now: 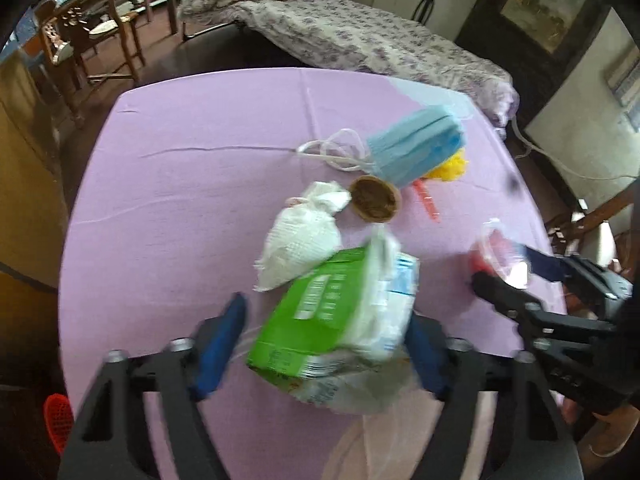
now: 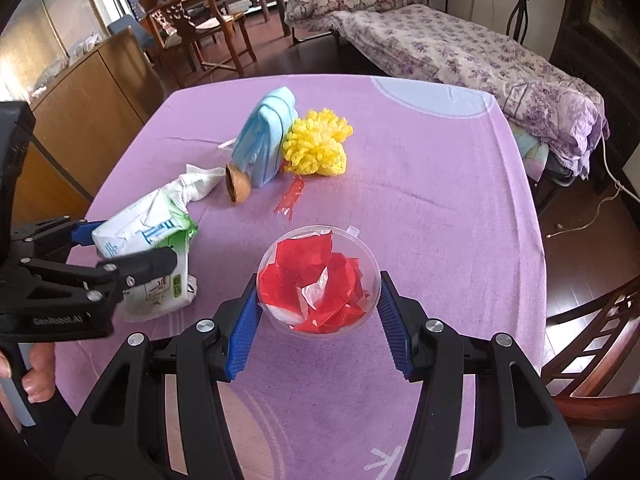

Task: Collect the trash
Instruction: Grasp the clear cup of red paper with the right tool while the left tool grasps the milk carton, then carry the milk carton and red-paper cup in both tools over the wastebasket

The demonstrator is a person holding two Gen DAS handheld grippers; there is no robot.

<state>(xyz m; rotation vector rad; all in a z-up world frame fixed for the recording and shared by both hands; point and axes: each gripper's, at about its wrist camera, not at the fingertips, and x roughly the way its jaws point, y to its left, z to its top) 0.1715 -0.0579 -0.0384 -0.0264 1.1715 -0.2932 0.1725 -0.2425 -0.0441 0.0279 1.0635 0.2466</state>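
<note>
Clear cup (image 2: 318, 280) between right gripper (image 2: 319, 322) pads, seemingly touching both

I see a matt lilac cloth over the table (image 2: 420, 208); the clear cup (image 2: 362, 256) looks like smooth, glossy plastic, holding shiny crinkled red film (image 2: 308, 272); the green-and-white pack (image 1: 320, 312) is glossy printed wrap; my right gripper (image 2: 318, 326) is matt black plastic with ribbed blue pads (image 2: 242, 336) and bright metal screws.
</note>
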